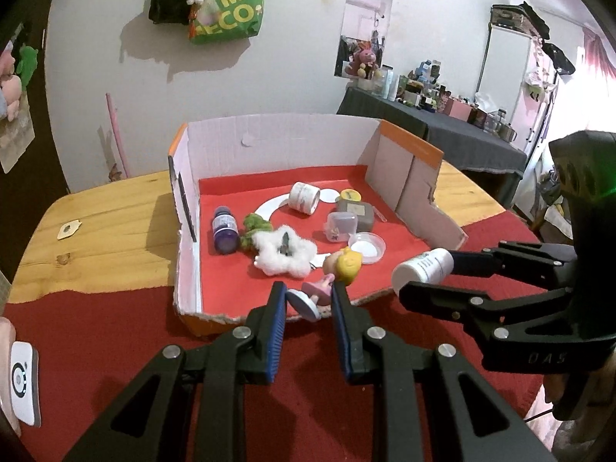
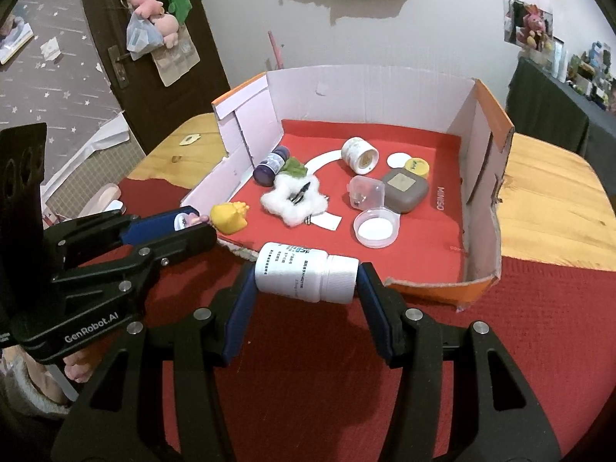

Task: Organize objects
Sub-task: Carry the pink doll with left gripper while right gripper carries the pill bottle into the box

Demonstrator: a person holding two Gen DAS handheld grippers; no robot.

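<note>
My left gripper (image 1: 309, 300) is shut on a small doll (image 1: 340, 267) with a yellow head and pink body, held over the front edge of the cardboard box (image 1: 308, 142). In the right wrist view that doll (image 2: 230, 218) sticks out of the left gripper (image 2: 194, 227). My right gripper (image 2: 308, 283) is shut on a white pill bottle (image 2: 304, 275), gripped end to end and lying sideways just in front of the box (image 2: 365, 88). The left wrist view shows the same bottle (image 1: 423, 269) at the right.
On the box's red lining lie a purple bottle (image 1: 224, 229), a white fluffy star (image 1: 287, 250), a white jar (image 1: 304, 196), a grey case (image 1: 356, 211) and a clear round lid (image 1: 367, 246). The box stands on a wooden table (image 1: 115, 223) partly covered by red cloth (image 1: 115, 327).
</note>
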